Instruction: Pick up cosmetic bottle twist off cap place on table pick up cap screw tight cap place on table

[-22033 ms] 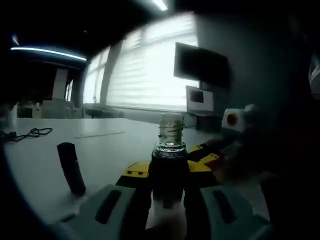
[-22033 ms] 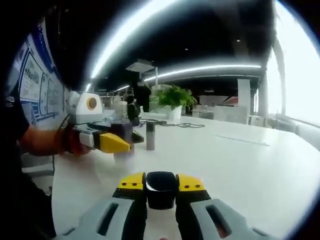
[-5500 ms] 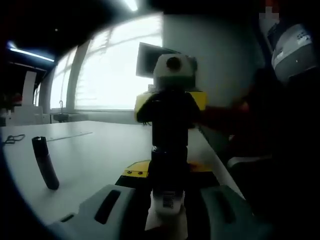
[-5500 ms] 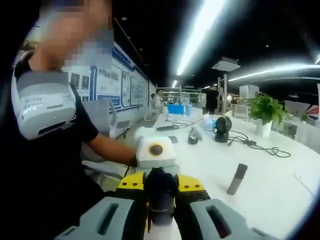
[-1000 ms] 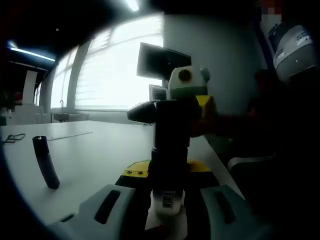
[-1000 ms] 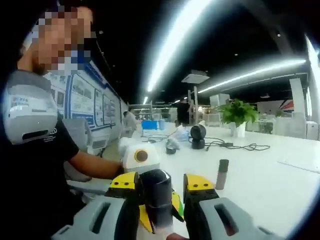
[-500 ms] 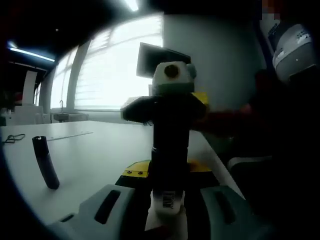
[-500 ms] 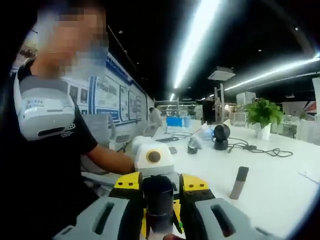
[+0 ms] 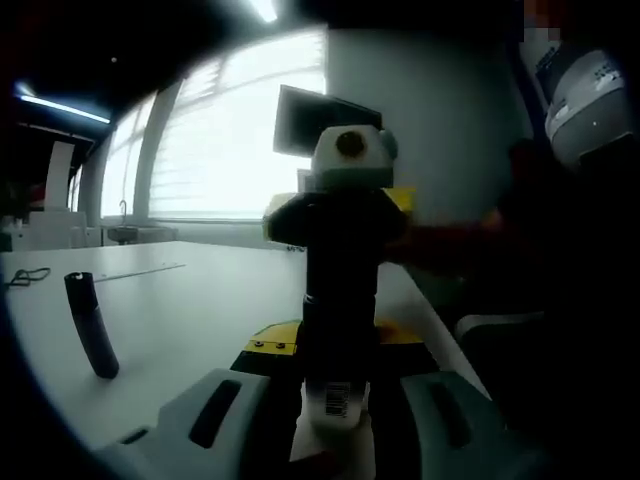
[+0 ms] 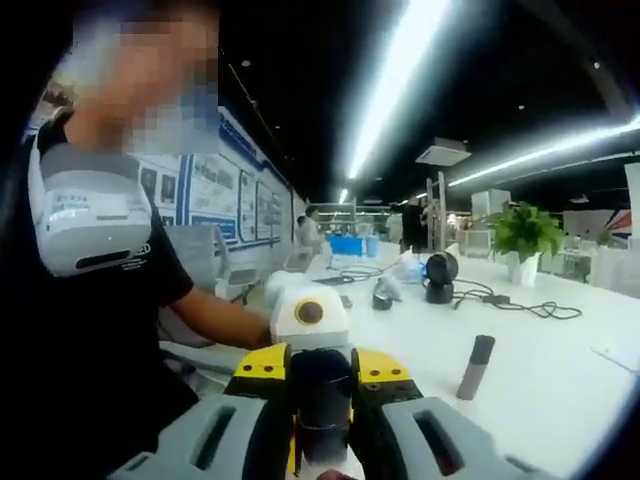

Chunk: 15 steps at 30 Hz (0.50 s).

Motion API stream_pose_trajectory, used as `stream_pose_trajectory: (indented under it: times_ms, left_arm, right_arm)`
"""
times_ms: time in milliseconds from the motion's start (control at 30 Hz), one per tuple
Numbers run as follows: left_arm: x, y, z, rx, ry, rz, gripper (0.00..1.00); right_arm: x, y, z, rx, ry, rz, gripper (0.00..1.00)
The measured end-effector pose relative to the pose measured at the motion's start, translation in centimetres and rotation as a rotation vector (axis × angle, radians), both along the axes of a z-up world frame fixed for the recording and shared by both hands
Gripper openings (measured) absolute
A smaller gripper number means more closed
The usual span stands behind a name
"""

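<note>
In the left gripper view, the left claw (image 9: 335, 375) is clamped on the lower body of a dark cosmetic bottle (image 9: 338, 330), which stands upright between its jaws above the white counter (image 9: 190, 310); a small label with a barcode shows near the bottle's base. The right claw (image 9: 340, 225) comes in from the far side and grips the dark cap (image 9: 342, 250) at the top of the bottle, its yellow jaw tips showing on either side. A dark slim tube (image 9: 90, 325) stands tilted on the counter to the left, well apart from the bottle. Bright windows and a dark screen lie behind. In the right gripper view, the right claw (image 10: 322, 385) is closed on the cap (image 10: 321, 395), held between its yellow-tipped jaws. Just beyond it sits the left claw (image 10: 300, 350), with a person's arm and dark shirt behind. The tube (image 10: 476, 367) stands on the counter (image 10: 540, 390) to the right, and a potted plant (image 10: 520, 235) is further back.
</note>
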<state>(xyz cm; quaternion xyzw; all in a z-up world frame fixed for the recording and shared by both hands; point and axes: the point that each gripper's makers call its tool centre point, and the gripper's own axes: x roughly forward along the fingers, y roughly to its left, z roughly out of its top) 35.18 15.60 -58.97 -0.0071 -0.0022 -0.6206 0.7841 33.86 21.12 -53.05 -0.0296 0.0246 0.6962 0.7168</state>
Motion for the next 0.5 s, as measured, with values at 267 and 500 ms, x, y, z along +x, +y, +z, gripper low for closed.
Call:
stream_pose_trajectory:
  times_ms: [267,500]
  left_arm:
    - [0.03,-0.01,0.01,0.0,0.0,0.0,0.15]
    - [0.0,-0.01,0.02,0.001,0.002,0.0,0.15]
  right_arm:
    - [0.23,-0.1,0.0,0.01,-0.001,-0.092,0.16]
    - [0.29,-0.22,-0.01,0.016,-0.003,-0.156,0.16]
